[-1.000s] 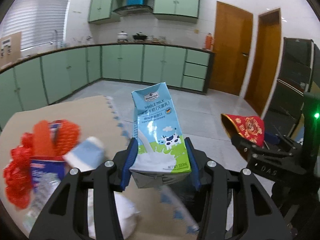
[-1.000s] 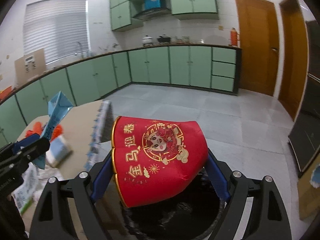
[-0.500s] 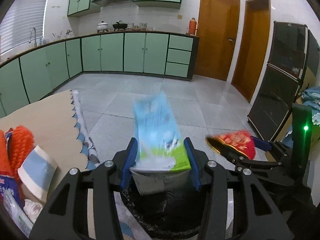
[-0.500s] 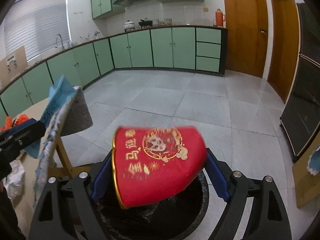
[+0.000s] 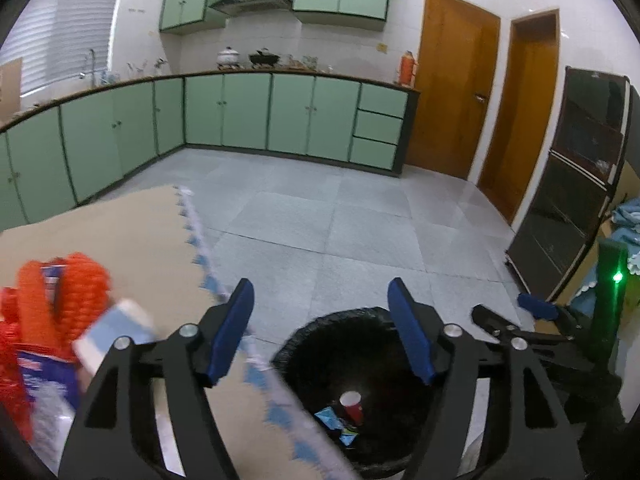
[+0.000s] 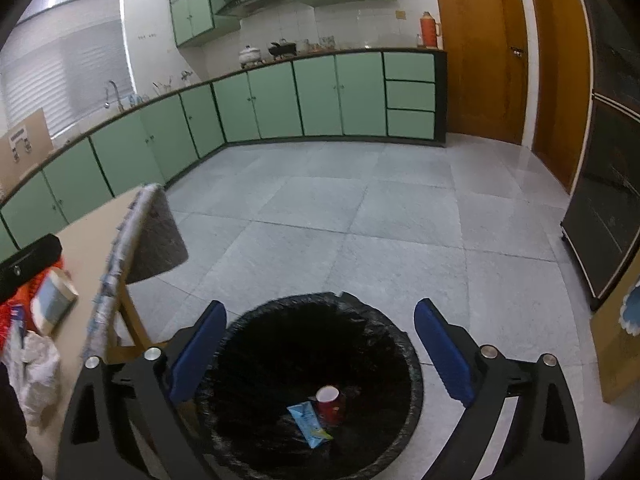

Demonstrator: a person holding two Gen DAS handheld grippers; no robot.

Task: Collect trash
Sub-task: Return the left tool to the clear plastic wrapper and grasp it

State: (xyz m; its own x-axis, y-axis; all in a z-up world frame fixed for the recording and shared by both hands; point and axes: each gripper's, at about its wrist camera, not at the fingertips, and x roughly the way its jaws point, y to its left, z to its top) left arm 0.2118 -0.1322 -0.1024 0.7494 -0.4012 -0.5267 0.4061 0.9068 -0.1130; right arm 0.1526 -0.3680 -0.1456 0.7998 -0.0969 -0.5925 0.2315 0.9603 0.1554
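Note:
A round bin lined with a black bag point(image 5: 360, 344) point(image 6: 256, 360) stands on the floor beside the table. A red paper cup point(image 5: 352, 406) point(image 6: 330, 400) and a blue milk carton point(image 5: 330, 416) point(image 6: 308, 420) lie at its bottom. My left gripper point(image 5: 320, 286) hangs over the bin's left rim, its jaws opening with nothing between them. My right gripper point(image 6: 320, 308) point(image 5: 508, 310) is above the bin mouth, jaws opening wide and empty. More trash lies on the table: an orange net point(image 5: 80, 292), a blue-and-white paper cup point(image 5: 116, 336) point(image 6: 52, 306) and a crumpled white bag point(image 6: 36, 368).
The table point(image 5: 132, 232) with its blue-fringed cloth edge point(image 5: 208, 276) is left of the bin. A dark glass cabinet point(image 5: 572, 200) and a cardboard box point(image 6: 616, 340) stand on the right. Green cabinets point(image 6: 320, 96) and wooden doors point(image 6: 480, 48) line the far walls across grey floor tiles.
Both grippers have opened. The milk carton left the left jaws and the red cup left the right jaws; both now lie in the bin. Both hands moved toward the bin.

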